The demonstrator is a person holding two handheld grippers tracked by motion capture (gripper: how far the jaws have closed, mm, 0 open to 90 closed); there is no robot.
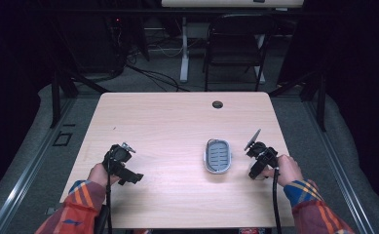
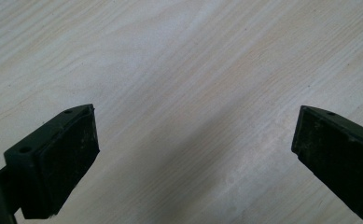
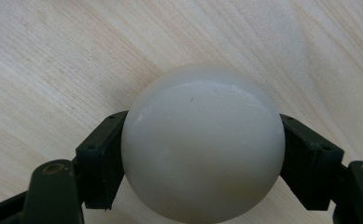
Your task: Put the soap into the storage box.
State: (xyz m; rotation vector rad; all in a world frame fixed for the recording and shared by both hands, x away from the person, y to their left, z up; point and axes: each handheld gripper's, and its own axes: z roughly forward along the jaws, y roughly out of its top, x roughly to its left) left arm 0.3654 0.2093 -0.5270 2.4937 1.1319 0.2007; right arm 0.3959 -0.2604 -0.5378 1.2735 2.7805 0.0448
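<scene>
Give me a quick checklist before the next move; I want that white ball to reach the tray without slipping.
1. Right gripper shut on the white ball: ok.
2. Pads on opposite sides of the ball: ok.
3. Grey tray free of other items: ok.
4. Table bare between ball and tray: ok.
5. Left gripper open, holding nothing, away from the tray: ok.
6. Ball lifted off the table: cannot tell.

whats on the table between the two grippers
In the high view, a grey oval dish lies between the left gripper and right gripper, nearer the right; otherwise bare wooden table.
</scene>
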